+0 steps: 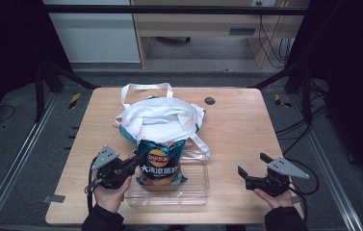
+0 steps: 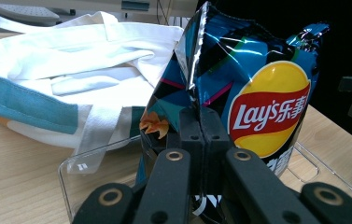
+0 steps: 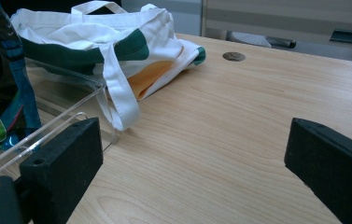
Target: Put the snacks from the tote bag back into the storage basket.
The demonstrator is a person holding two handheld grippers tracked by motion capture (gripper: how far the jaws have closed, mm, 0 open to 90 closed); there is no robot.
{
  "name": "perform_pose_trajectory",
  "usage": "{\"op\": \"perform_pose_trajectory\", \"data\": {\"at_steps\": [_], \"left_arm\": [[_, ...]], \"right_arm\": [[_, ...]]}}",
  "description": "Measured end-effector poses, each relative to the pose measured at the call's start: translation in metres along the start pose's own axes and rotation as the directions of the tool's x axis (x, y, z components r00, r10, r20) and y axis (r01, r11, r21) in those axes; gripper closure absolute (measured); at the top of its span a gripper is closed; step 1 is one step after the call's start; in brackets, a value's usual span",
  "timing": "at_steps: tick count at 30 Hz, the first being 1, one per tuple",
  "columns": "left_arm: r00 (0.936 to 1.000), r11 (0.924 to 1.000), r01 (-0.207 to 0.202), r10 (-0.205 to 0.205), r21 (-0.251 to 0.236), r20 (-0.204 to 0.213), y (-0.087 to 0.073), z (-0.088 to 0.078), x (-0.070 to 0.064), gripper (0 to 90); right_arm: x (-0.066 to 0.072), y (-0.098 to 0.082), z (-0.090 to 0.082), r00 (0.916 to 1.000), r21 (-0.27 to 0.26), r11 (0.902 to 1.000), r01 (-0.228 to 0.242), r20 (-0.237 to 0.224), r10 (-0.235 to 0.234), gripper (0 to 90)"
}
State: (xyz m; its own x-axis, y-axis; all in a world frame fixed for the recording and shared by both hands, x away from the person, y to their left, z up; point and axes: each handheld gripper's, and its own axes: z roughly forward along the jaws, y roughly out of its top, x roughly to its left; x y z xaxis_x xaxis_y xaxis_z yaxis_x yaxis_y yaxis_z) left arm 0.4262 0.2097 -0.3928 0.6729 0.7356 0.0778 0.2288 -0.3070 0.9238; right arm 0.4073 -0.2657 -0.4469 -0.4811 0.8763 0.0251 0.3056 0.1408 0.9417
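Crisp bag point(image 1: 159, 166): a blue and black foil packet with a red and yellow logo, stood upright in a clear tray point(image 1: 196, 193) at the near edge of the table point(image 1: 246, 125).
Left gripper point(image 1: 132, 163): closed tight on the packet's left side edge; in the left gripper view the two jaws are seen pressed together on the crinkled seam point(image 2: 197, 121).
Right gripper point(image 1: 251, 169): held wide apart with nothing between the jaws, hovering over bare wood to the right of the tray, well apart from the packet.
Step in hand: the packet appears to be gripped and lifted out of the tray, judged from its upright, slightly raised pose.
Next move: a transfer towards the tote point(image 1: 162, 118) is likely called for; its mouth would probably need to be opened or steadied by the free gripper first.
Look of the packet: puffed with air, shiny and creased, its top seal crumpled.
Tote: white cloth with teal trim, lying flat and slumped just behind the tray, one strap draped over the tray's rim.
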Motion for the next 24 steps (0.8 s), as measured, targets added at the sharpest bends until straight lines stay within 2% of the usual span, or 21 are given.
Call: {"op": "perform_pose_trajectory", "data": {"at_steps": [24], "left_arm": [[0.9984, 0.9998, 0.014, -0.015, -0.017, -0.054, 0.001, 0.015, 0.004, 87.6]], "right_arm": [[0.0, 0.0, 0.001, 1.0, 0.005, 1.0, 0.005, 0.003, -0.005, 4.7]]}}
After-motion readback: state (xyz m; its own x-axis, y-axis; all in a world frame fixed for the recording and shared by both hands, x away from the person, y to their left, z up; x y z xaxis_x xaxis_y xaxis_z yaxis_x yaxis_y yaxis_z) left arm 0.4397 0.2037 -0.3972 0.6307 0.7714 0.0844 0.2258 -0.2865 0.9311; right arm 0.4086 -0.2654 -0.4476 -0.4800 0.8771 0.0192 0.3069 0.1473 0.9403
